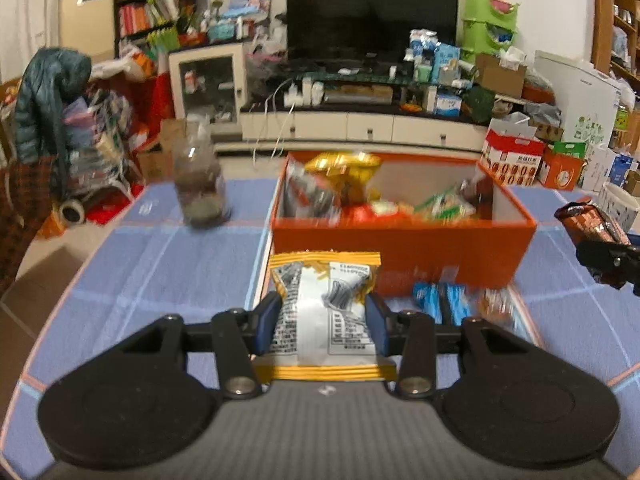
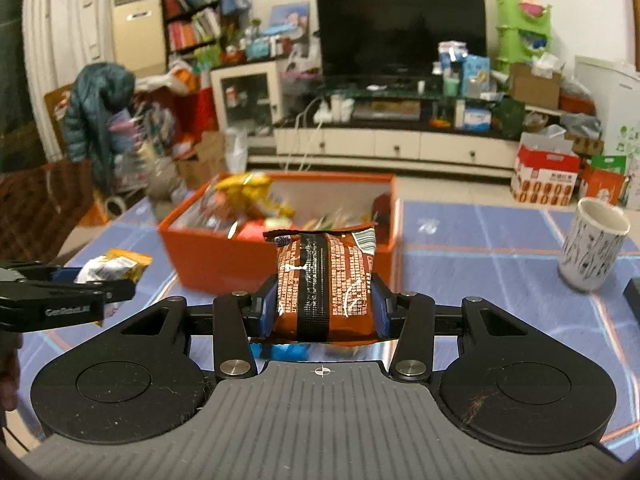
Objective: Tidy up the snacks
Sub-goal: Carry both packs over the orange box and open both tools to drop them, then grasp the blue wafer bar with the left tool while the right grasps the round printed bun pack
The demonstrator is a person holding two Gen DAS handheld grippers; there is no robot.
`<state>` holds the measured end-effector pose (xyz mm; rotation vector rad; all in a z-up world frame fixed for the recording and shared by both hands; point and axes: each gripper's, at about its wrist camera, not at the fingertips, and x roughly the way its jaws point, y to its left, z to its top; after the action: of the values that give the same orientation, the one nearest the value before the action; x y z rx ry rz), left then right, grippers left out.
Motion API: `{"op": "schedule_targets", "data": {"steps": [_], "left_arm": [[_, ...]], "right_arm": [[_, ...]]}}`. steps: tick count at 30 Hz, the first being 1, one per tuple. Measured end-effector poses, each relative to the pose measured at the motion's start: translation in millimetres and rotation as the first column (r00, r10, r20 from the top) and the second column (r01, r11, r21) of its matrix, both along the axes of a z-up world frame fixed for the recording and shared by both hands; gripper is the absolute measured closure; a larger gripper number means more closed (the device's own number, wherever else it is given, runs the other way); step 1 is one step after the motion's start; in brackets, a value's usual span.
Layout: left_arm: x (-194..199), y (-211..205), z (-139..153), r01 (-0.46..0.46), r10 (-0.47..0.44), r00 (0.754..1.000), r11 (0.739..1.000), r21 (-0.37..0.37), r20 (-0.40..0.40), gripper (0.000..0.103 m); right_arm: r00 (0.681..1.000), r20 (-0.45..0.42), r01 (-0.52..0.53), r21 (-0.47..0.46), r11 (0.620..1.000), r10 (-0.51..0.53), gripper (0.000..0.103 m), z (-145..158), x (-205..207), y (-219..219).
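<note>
My left gripper (image 1: pixel 325 322) is shut on a yellow and white snack packet (image 1: pixel 324 304), held above the blue tablecloth just in front of the orange box (image 1: pixel 400 240). The box holds several snack packets. My right gripper (image 2: pixel 325 312) is shut on a brown snack packet (image 2: pixel 325 280), also lifted, with the orange box (image 2: pixel 224 256) ahead and to its left. In the left wrist view the right gripper (image 1: pixel 608 256) and its brown packet (image 1: pixel 588 220) show at the right edge. In the right wrist view the left gripper (image 2: pixel 100 284) and its yellow packet (image 2: pixel 116 268) show at the left.
Blue-wrapped snacks (image 1: pixel 440 300) and a blurred brownish one (image 1: pixel 496 304) lie on the cloth in front of the box. A clear jar (image 1: pixel 200 184) stands left of the box. A patterned white cup (image 2: pixel 592 244) stands at the right. A TV unit and clutter lie beyond the table.
</note>
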<state>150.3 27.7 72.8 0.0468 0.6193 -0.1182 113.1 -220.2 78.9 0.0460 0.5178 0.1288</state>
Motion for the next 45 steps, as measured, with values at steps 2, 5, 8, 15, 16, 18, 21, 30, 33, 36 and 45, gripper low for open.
{"op": "schedule_targets", "data": {"steps": [2, 5, 8, 15, 16, 18, 21, 30, 33, 36, 45], "left_arm": [[16.4, -6.2, 9.3, 0.015, -0.015, 1.000, 1.000, -0.009, 0.010, 0.059], [45.8, -16.6, 22.4, 0.017, -0.017, 0.999, 1.000, -0.016, 0.027, 0.059], [70.9, -23.5, 34.5, 0.023, -0.022, 0.999, 0.999, -0.029, 0.040, 0.059], [147.9, -47.1, 26.0, 0.006, -0.006, 1.000, 1.000, -0.031, 0.005, 0.059], [159.6, -53.2, 17.9, 0.019, -0.019, 1.000, 1.000, -0.017, -0.011, 0.055], [168.2, -57.2, 2.9, 0.014, -0.013, 0.998, 1.000, 0.003, -0.063, 0.036], [137.3, -41.2, 4.4, 0.009, -0.009, 1.000, 0.999, -0.040, -0.018, 0.019], [0.0, 4.4, -17.1, -0.016, 0.013, 1.000, 0.995, -0.095, -0.025, 0.012], [-18.0, 12.4, -37.4, -0.041, 0.034, 0.997, 0.994, -0.102, -0.071, 0.012], [-7.3, 6.9, -49.0, -0.041, 0.034, 0.995, 0.997, -0.062, -0.096, 0.012], [16.7, -4.7, -64.5, -0.039, 0.030, 0.993, 0.996, -0.075, -0.110, 0.011]], "right_arm": [[1.000, 0.016, 0.006, 0.006, 1.000, -0.006, 0.071, 7.6, 13.9, -4.0], [0.999, 0.044, 0.012, 0.013, 1.000, -0.012, 0.071, 19.8, 38.6, -8.1], [0.998, 0.065, 0.004, 0.020, 1.000, -0.006, 0.071, 30.9, 60.8, -9.5], [0.999, 0.040, -0.010, 0.037, 0.999, 0.008, 0.071, 29.8, 137.1, -7.1], [1.000, 0.013, -0.007, 0.037, 0.999, 0.006, 0.070, 23.6, 155.1, -5.7], [0.998, -0.068, -0.003, 0.063, 0.998, 0.007, 0.068, 10.4, 182.2, -7.7], [1.000, -0.024, 0.011, 0.097, 0.995, -0.009, 0.061, 14.8, 156.5, -20.9], [0.998, -0.047, 0.049, 0.061, 0.997, -0.046, 0.043, -25.5, 34.7, -38.4], [0.995, -0.097, 0.006, 0.125, 0.992, 0.006, 0.042, -55.5, 36.6, -39.6], [0.987, -0.162, 0.026, 0.103, 0.994, -0.008, 0.041, -81.9, 57.1, -31.3], [0.957, -0.291, 0.039, 0.184, 0.982, 0.017, 0.046, -127.2, 112.5, -16.6]]}}
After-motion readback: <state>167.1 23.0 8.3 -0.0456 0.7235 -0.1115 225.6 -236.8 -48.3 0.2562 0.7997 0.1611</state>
